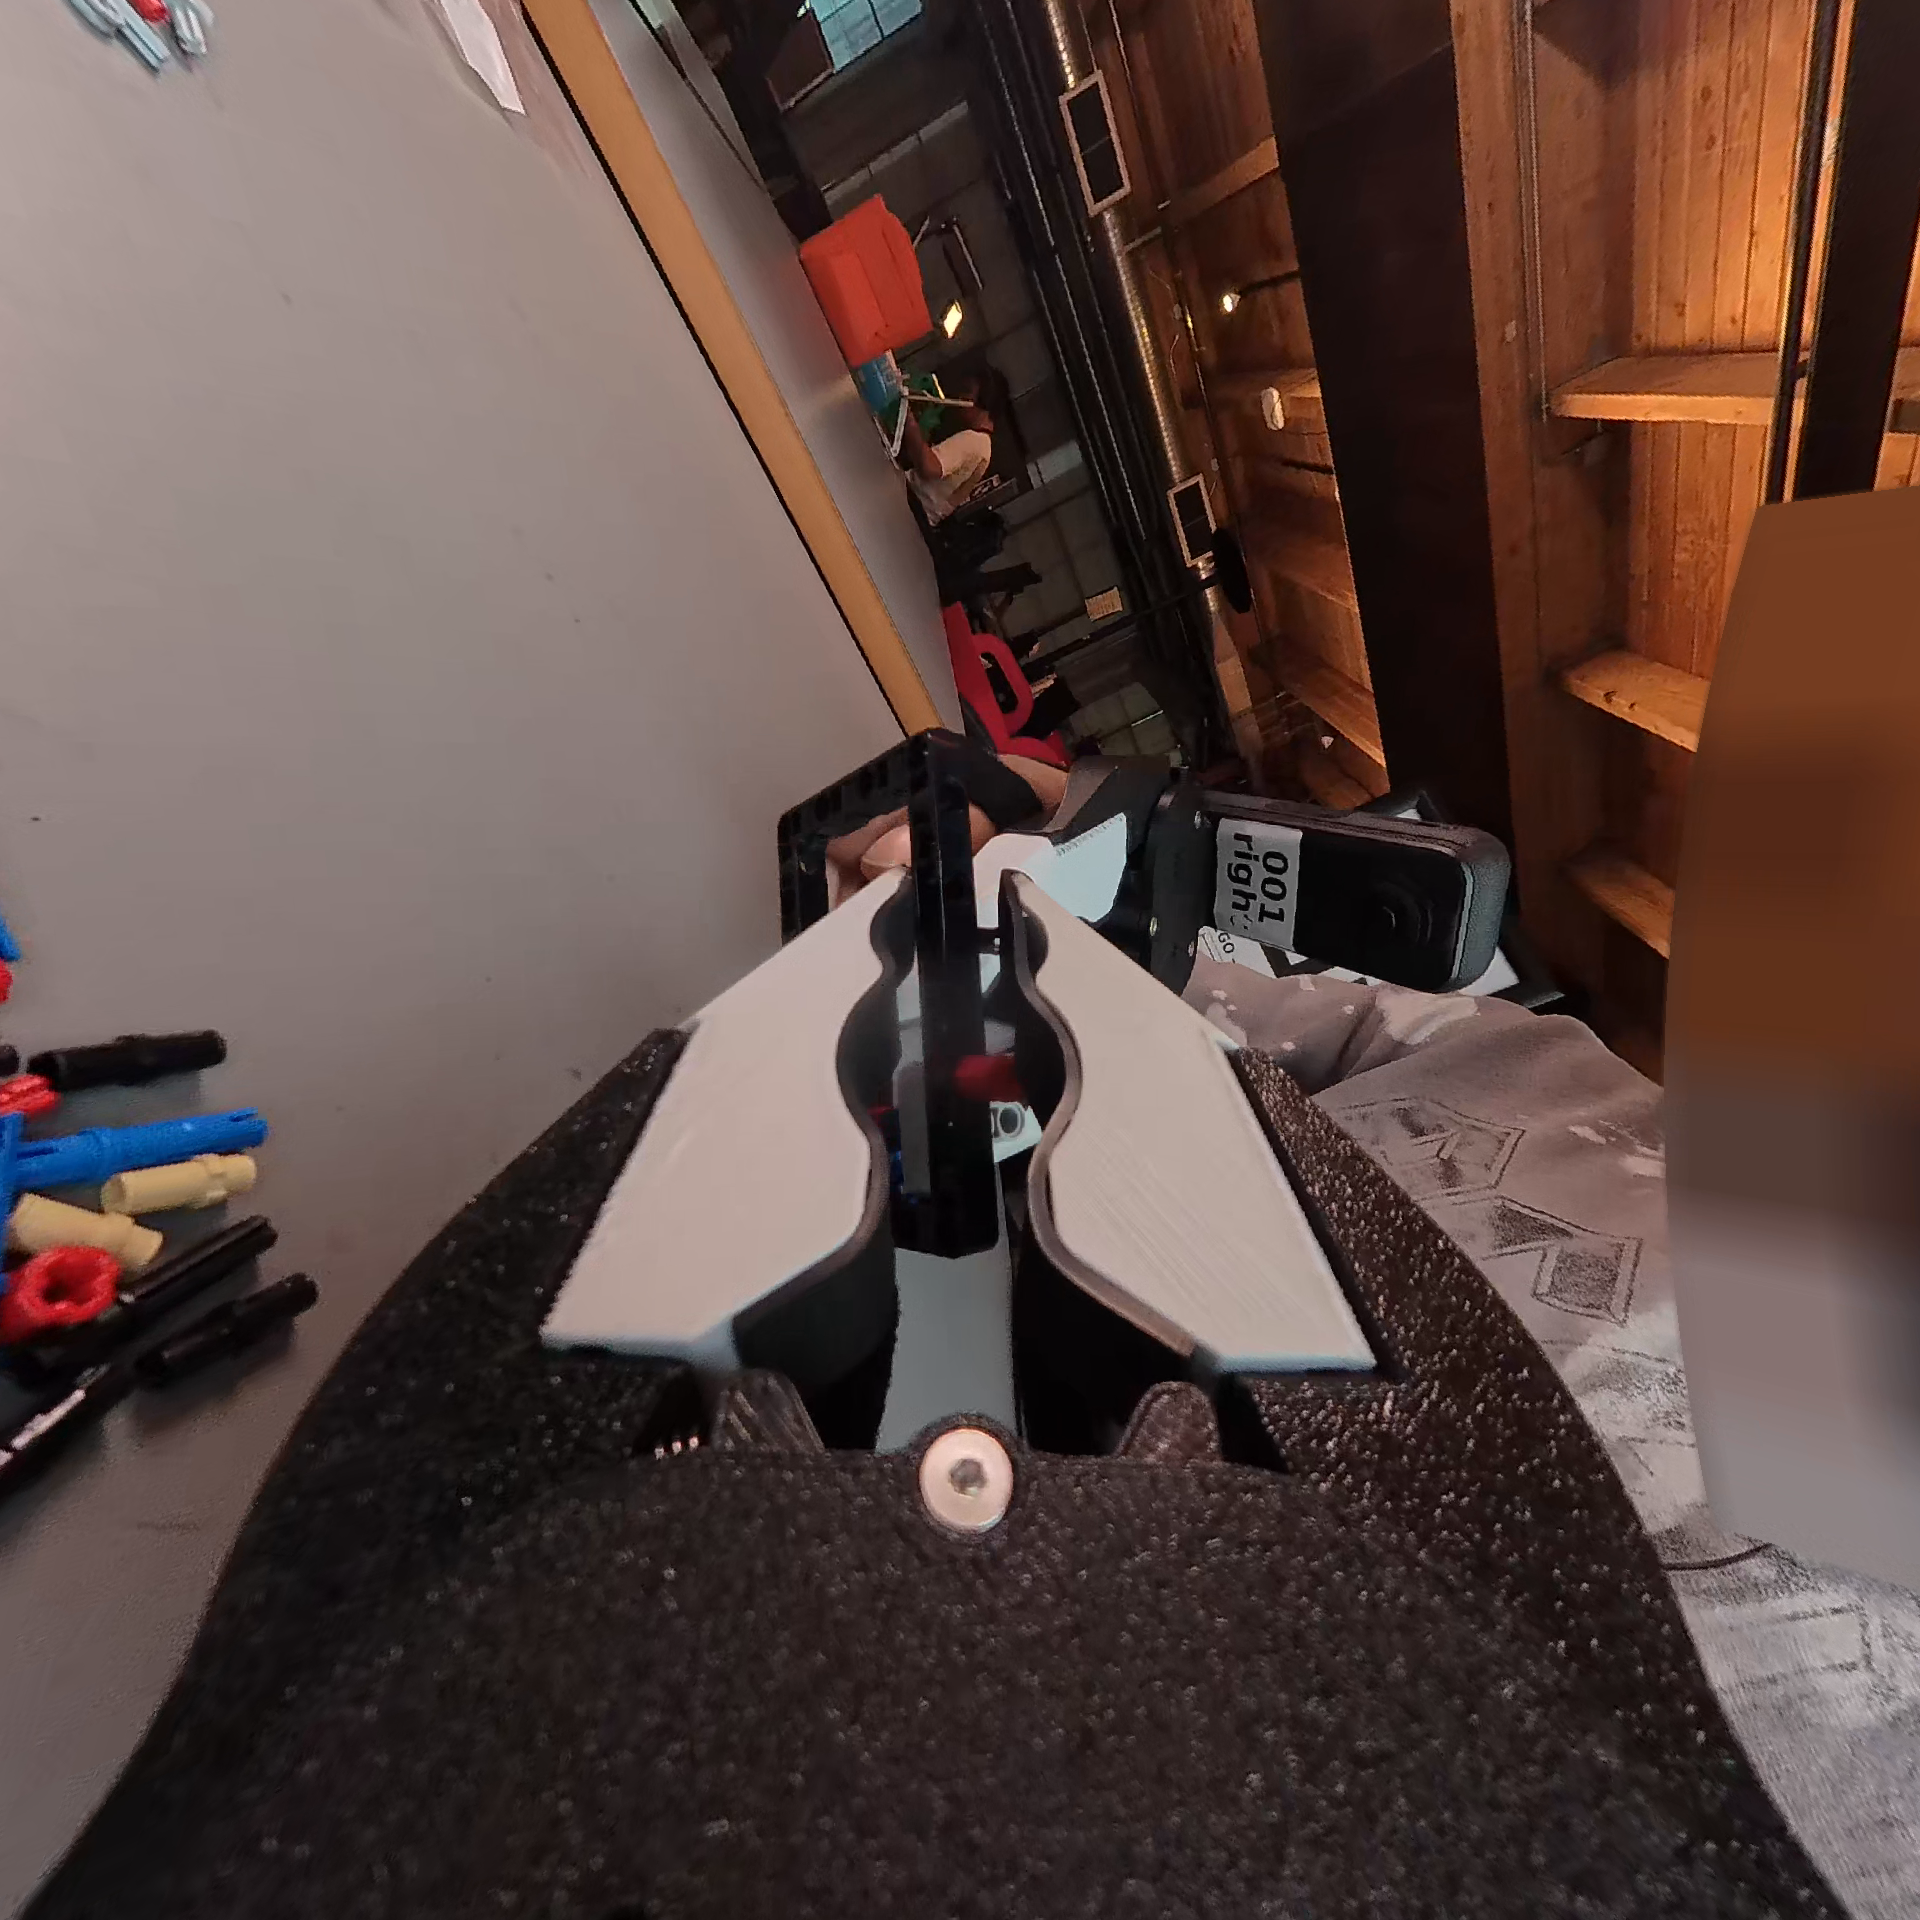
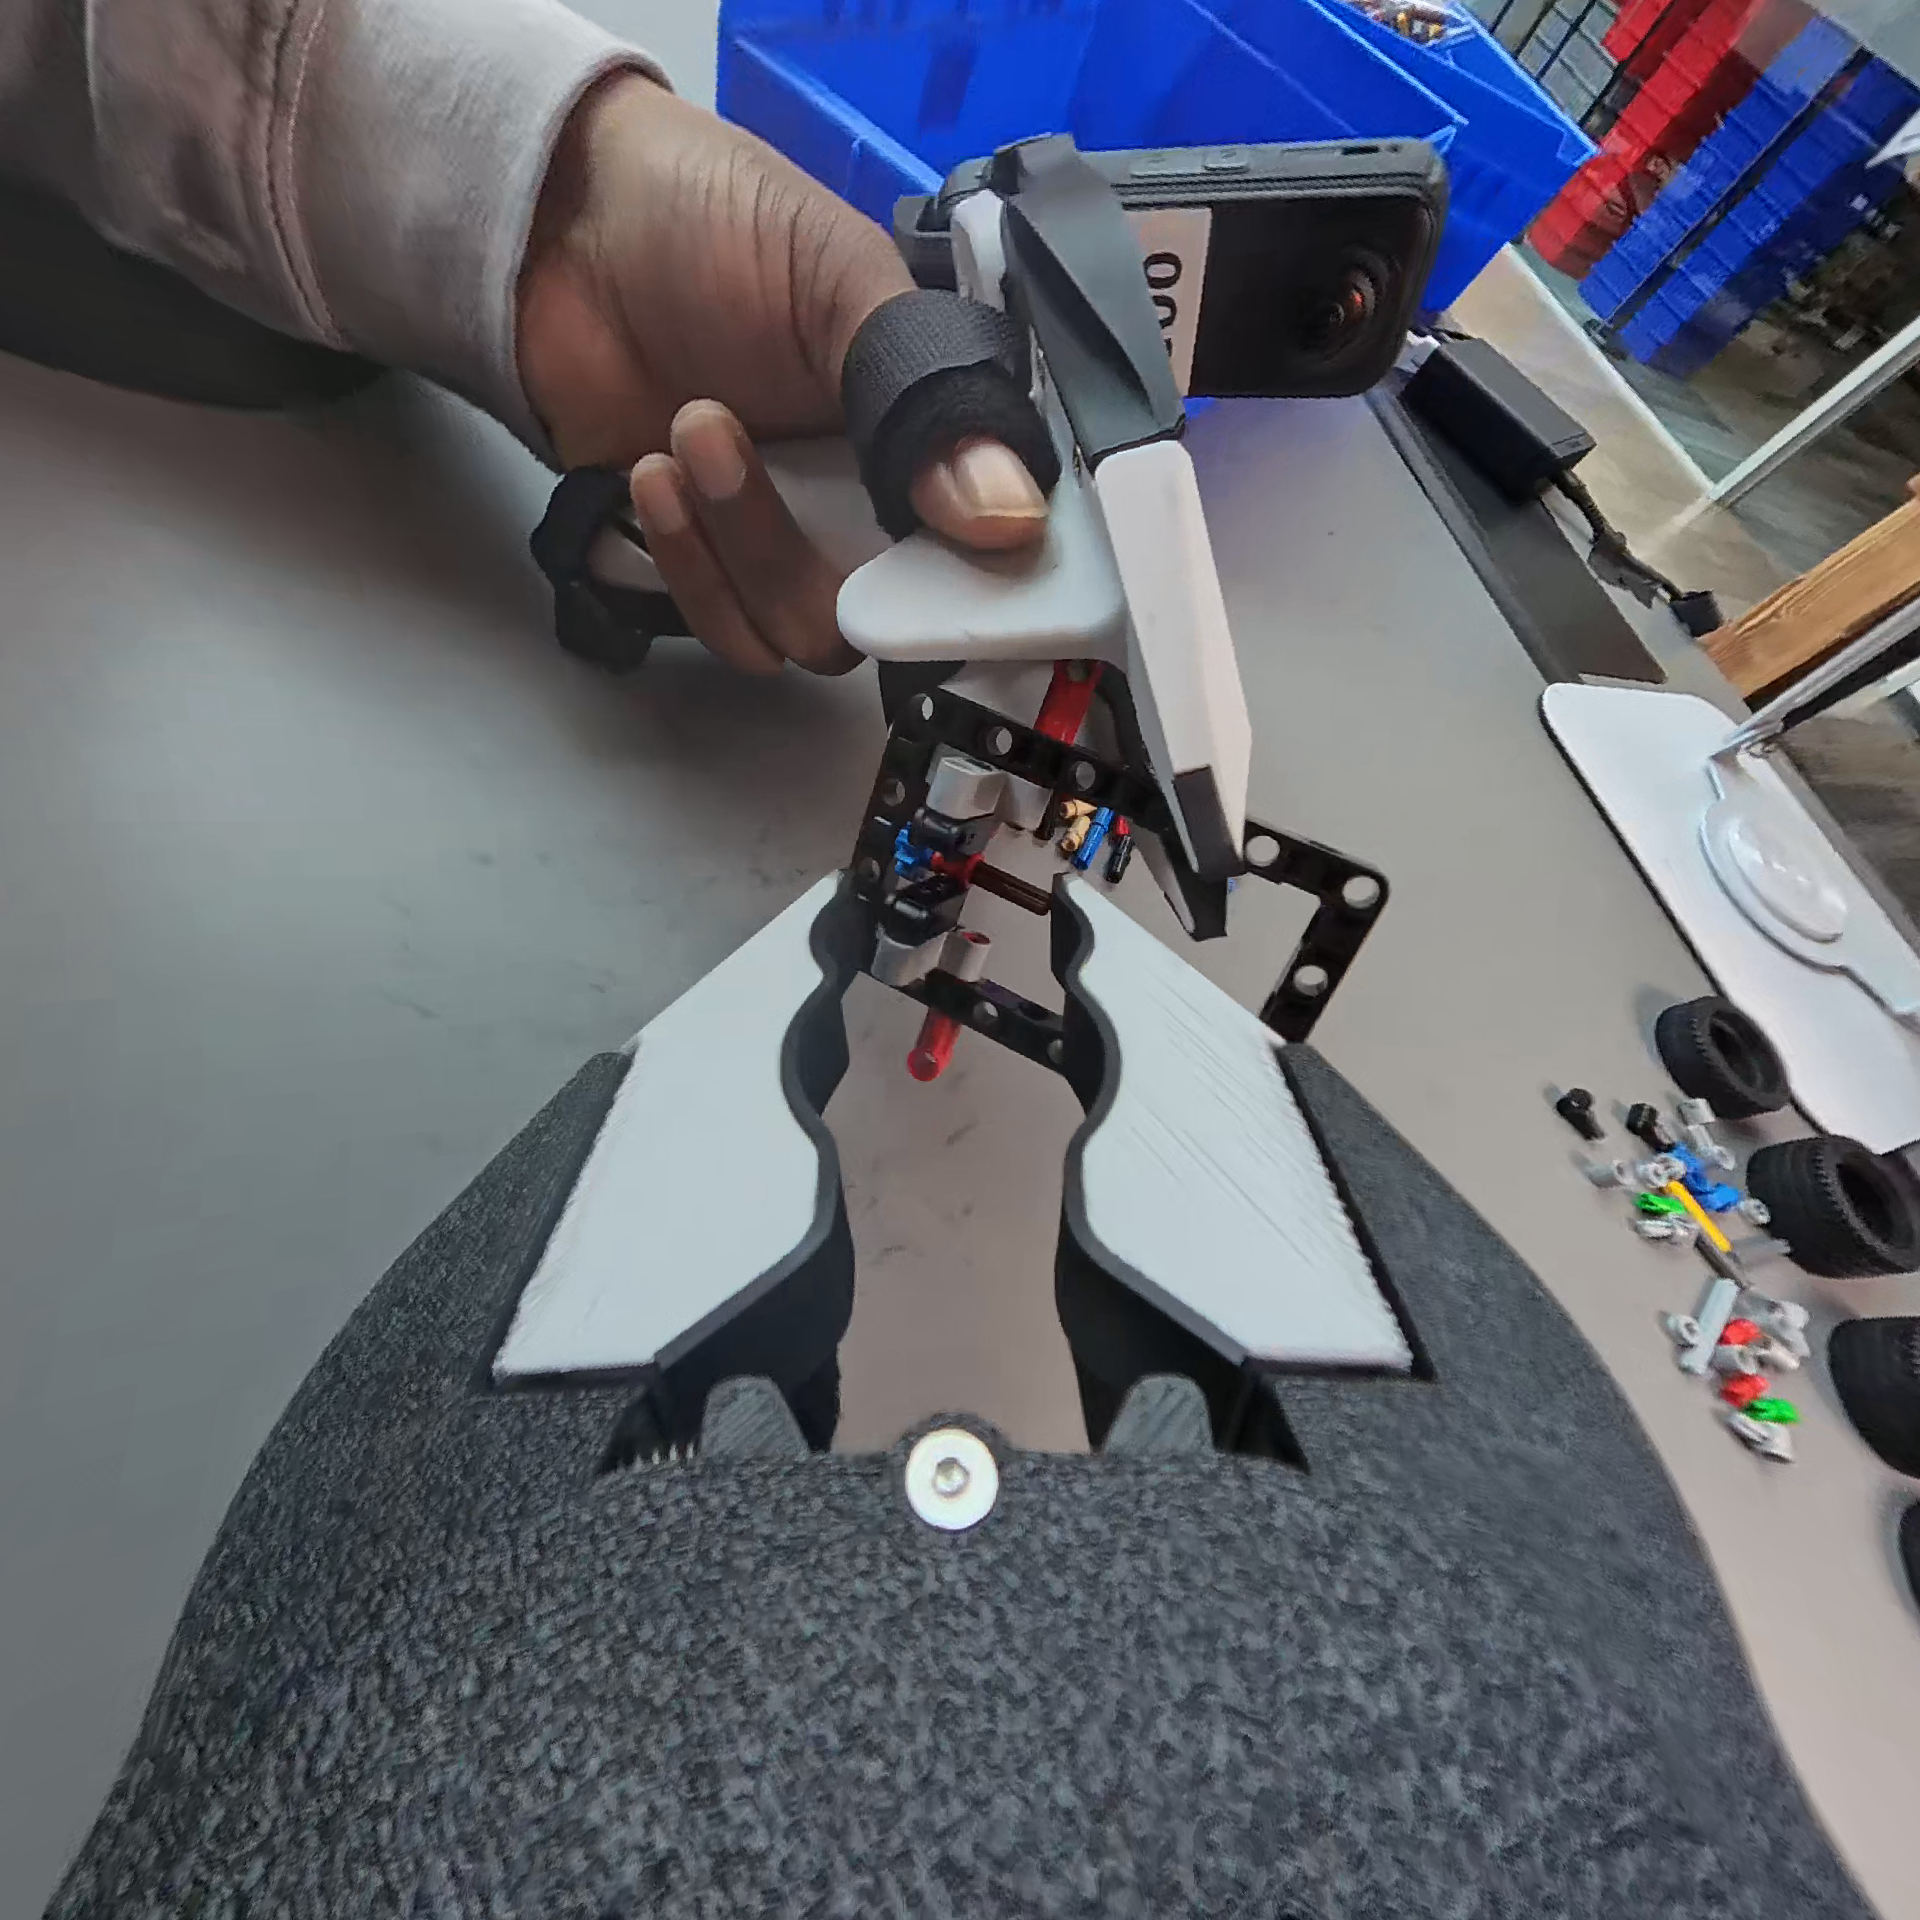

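A black studded-beam frame (image 2: pixel 1320 935) with grey connectors, blue pins and a red axle (image 2: pixel 935 1039) hangs above the grey table (image 2: pixel 312 831). A person's hand (image 2: pixel 707 312) holds the left gripper, whose white finger (image 2: pixel 1174 644) clamps the frame from above. In the left wrist view the frame (image 1: pixel 945 1039) stands edge-on between the fingers of my left gripper (image 1: pixel 956 888), which is shut on it. My right gripper (image 2: pixel 945 894) is open, its fingertips on either side of the frame's lower corner, not pressing it. Its camera body (image 1: pixel 1351 894) shows beyond the frame.
Black tyres (image 2: pixel 1720 1049) and small loose parts (image 2: pixel 1704 1216) lie at the right, beside a white pad (image 2: pixel 1662 790). Blue bins (image 2: pixel 1091 73) and a black power adapter (image 2: pixel 1496 416) stand at the back. Blue, tan, red and black pins (image 1: pixel 135 1174) lie at the left. My hands' fingertips stand some 5 cm from each other.
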`<state>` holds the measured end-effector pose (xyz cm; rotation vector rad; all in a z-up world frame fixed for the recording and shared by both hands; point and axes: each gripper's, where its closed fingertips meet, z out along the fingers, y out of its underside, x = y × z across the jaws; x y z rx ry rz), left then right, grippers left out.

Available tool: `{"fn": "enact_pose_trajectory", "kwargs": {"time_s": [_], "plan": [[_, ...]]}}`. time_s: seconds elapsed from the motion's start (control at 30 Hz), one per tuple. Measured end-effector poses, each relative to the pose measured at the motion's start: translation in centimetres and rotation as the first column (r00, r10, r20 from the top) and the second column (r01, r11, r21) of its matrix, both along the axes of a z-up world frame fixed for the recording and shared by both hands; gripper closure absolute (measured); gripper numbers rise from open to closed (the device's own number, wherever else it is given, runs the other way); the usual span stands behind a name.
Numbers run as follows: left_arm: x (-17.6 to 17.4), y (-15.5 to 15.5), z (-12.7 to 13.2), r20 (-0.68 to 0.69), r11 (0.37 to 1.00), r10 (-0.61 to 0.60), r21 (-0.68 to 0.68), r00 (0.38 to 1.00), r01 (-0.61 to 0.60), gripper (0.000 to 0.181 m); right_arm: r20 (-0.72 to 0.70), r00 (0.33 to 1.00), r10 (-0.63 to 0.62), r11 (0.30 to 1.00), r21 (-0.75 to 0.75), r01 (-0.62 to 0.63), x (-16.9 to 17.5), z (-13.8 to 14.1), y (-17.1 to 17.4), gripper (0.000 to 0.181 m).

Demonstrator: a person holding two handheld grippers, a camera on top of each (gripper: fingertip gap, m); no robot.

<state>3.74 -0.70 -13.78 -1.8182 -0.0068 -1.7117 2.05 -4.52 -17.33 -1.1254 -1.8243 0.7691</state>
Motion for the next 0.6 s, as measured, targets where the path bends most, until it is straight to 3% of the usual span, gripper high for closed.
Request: {"fn": "enact_pose_trajectory", "kwargs": {"time_s": [0.1, 0.23, 0.33, 0.4, 0.5, 0.6], "plan": [[-0.6, 0.6, 0.1, 0.012, 0.999, 0.048, -0.003, 0.999, -0.048, 0.169, -0.003, 0.999, -0.053, 0.992, -0.114, 0.052, -0.7, -0.1, -0.2, 0.125], [-1.0, 0.9, 0.9, 0.086, 0.996, 0.089, -0.022, 0.992, -0.088, 0.17, -0.033, 0.985, -0.169, 0.984, -0.059, 0.167, -1.7, -0.4, 1.0, 0.132], [-1.2, 0.9, 1.2, 0.112, 0.994, 0.113, -0.027, 0.987, -0.11, 0.17, -0.064, 0.985, -0.158, 0.987, 0.008, 0.159, -1.9, 0.0, 1.1, 0.136], [-1.6, 0.7, 1.4, 0.115, 0.993, 0.114, -0.015, 0.987, -0.113, 0.168, -0.053, 0.989, -0.136, 0.989, -0.072, 0.132, -1.7, 0.3, 0.9, 0.137], [-2.1, -0.1, 1.6, 0.037, 0.996, 0.075, 0.044, 0.996, -0.077, 0.15, -0.026, 0.991, -0.133, 0.987, -0.091, 0.13, -1.0, 0.5, 1.7, 0.136], [-2.2, -1.5, 0.9, -0.145, 0.995, 0.04, 0.1, 0.989, -0.025, 0.145, 0.014, 0.991, -0.131, 0.988, -0.077, 0.132, -0.3, 0.6, 2.5, 0.136]]}}
